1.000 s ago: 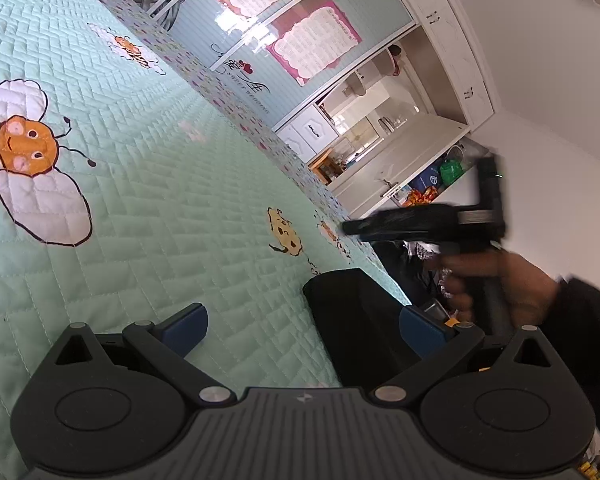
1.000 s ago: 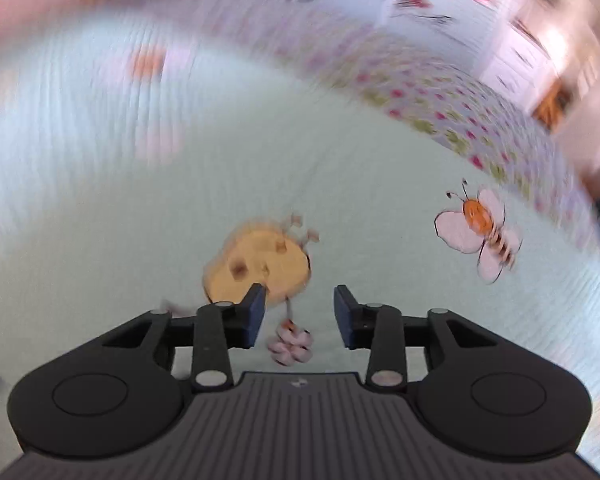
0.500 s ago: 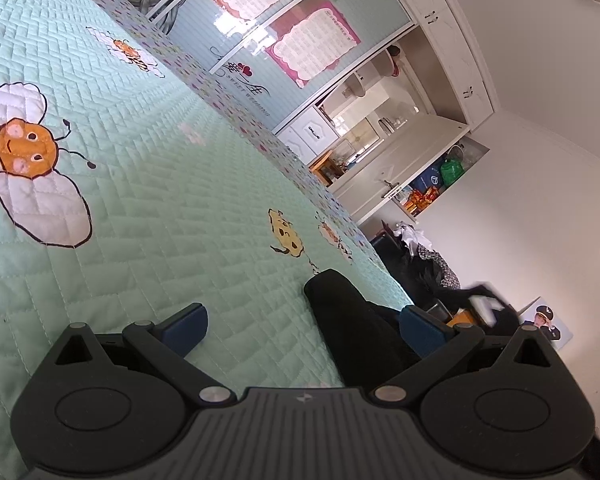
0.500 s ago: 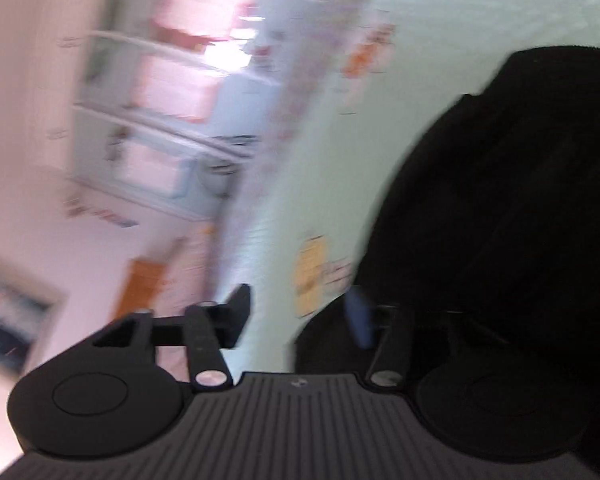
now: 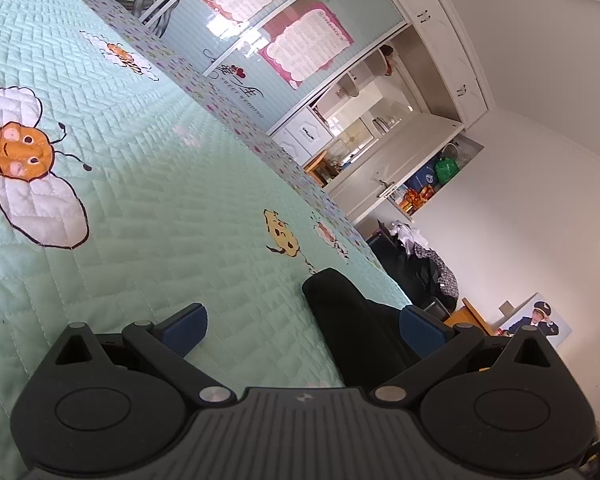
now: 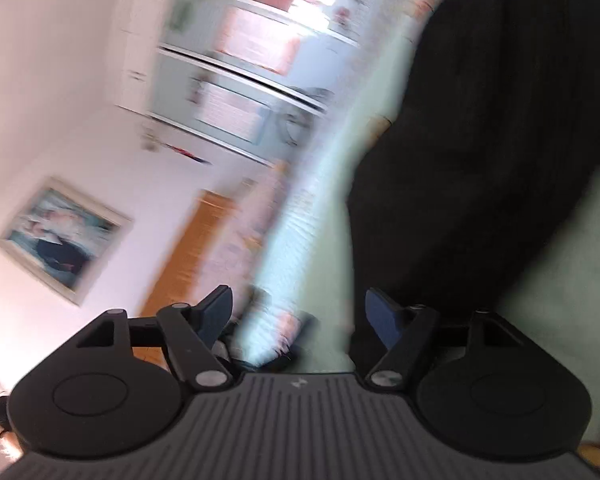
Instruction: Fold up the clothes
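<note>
Garment (image 6: 480, 140) black, limp, bunched on green bee quilt (image 5: 160, 200).

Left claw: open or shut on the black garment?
Open. The left claw has its fingers spread wide; the black garment lies between them, unpinched.

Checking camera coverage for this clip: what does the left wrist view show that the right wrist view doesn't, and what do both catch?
Only the left wrist view shows the bee print on the quilt, sharp, and the left gripper, jaws open.

Only the right wrist view, blurred, shows the framed picture on the wall and the right gripper, jaws closing with nothing pressed between them.

Both show the black garment lying on the green quilt.
</note>
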The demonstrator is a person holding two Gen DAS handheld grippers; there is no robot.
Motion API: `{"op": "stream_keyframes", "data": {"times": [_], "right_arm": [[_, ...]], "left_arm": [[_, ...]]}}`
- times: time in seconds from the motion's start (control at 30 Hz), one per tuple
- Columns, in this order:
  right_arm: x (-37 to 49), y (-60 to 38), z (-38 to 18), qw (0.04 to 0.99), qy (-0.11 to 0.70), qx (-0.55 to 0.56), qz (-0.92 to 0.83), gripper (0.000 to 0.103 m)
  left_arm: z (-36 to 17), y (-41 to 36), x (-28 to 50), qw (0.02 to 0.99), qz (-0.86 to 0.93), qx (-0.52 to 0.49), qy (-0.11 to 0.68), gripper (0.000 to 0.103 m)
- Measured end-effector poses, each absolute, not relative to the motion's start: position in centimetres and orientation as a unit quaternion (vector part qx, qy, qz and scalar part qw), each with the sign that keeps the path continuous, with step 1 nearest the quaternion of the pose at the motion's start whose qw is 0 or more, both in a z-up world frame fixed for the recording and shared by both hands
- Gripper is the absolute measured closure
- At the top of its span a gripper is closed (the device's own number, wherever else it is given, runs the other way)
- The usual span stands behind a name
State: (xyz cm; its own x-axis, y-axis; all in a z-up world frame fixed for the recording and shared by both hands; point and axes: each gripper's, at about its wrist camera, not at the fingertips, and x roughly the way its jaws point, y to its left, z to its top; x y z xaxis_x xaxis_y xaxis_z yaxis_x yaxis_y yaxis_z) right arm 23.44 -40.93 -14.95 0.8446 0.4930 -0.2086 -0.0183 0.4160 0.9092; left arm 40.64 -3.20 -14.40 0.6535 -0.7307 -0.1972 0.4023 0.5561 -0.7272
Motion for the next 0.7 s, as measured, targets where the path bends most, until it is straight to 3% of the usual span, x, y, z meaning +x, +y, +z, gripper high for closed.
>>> {"op": "stream_keyframes", "data": {"times": [0.03,0.13,0.2,0.27,0.33,0.37,0.47,0.53,0.6,0.7], "right_arm": [[23.0,-41.7,-15.4,0.804,0.231,0.529,0.144,0.057],[21.1,-44.3,-14.1,0.812,0.172,0.541,0.136,0.045],[21.4,-46.2,-12.2,0.835,0.132,0.516,0.14,0.031],[22.9,-49.4,-11.7,0.841,0.1,0.514,0.133,0.024],[25.3,-53.5,-13.9,0.817,0.093,0.555,0.127,0.024],[25.6,-55.6,-15.4,0.792,0.083,0.594,0.117,0.027],[25.6,-60.5,-19.1,0.725,0.067,0.681,0.082,0.077],[24.8,-60.2,-17.9,0.748,0.054,0.657,0.079,0.068],[24.6,-59.1,-15.7,0.79,0.034,0.604,0.098,0.035],[27.4,-58.1,-12.7,0.803,0.031,0.574,0.159,0.024]], "left_arm": [[-14.3,-3.2,40.7,0.847,-0.336,-0.33,0.248,0.001],[-13.6,-4.1,40.4,0.852,-0.336,-0.309,0.255,0.001],[-12.4,-5.4,39.4,0.855,-0.347,-0.291,0.251,0.001],[-10.7,-8.3,37.8,0.859,-0.362,-0.269,0.242,0.001],[-9.1,-11.9,36.2,0.863,-0.38,-0.239,0.231,0.001],[-8.3,-13.7,35.4,0.865,-0.389,-0.224,0.226,0.001],[-8.4,-19.2,33.5,0.88,-0.395,-0.153,0.215,0.001],[-9.7,-21.8,32.8,0.89,-0.385,-0.109,0.218,0.001],[-11.4,-22.4,32.8,0.892,-0.367,-0.107,0.242,0.001],[-12.0,-22.1,33.5,0.887,-0.362,-0.118,0.261,0.001]]}}
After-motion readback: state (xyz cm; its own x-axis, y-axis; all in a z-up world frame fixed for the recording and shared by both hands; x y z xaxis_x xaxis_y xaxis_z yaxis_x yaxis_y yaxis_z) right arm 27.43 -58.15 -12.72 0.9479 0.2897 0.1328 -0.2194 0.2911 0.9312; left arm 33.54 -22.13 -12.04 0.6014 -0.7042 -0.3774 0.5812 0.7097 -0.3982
